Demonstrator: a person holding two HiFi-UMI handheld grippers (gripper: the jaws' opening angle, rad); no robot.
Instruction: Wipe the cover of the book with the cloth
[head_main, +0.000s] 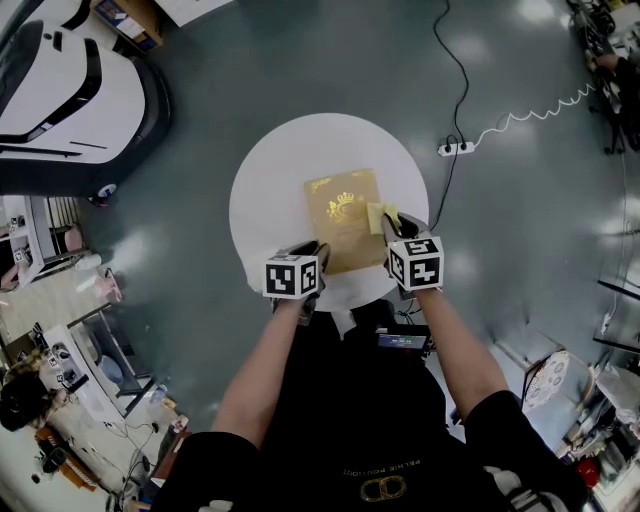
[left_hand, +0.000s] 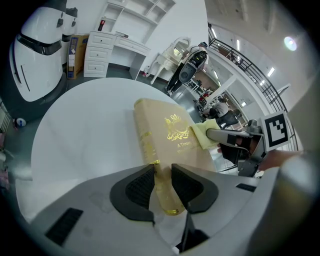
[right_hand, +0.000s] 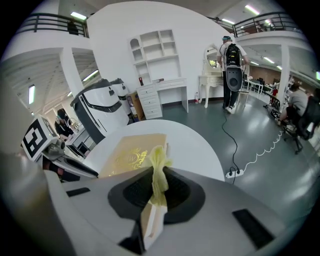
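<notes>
The book (left_hand: 167, 132) seems stiff and smooth, so our left gripper (left_hand: 161, 187) clamps its near spine end; our right gripper (right_hand: 159, 192) pinches the soft, light cloth (right_hand: 159, 167).

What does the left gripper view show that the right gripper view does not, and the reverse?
Only the left gripper view: the spine of the book, clamped by the left tongs. Only the right gripper view: a white power strip. Both: the book's gold cover, the yellow cloth pinched in the right tongs, and the round white table.
</notes>
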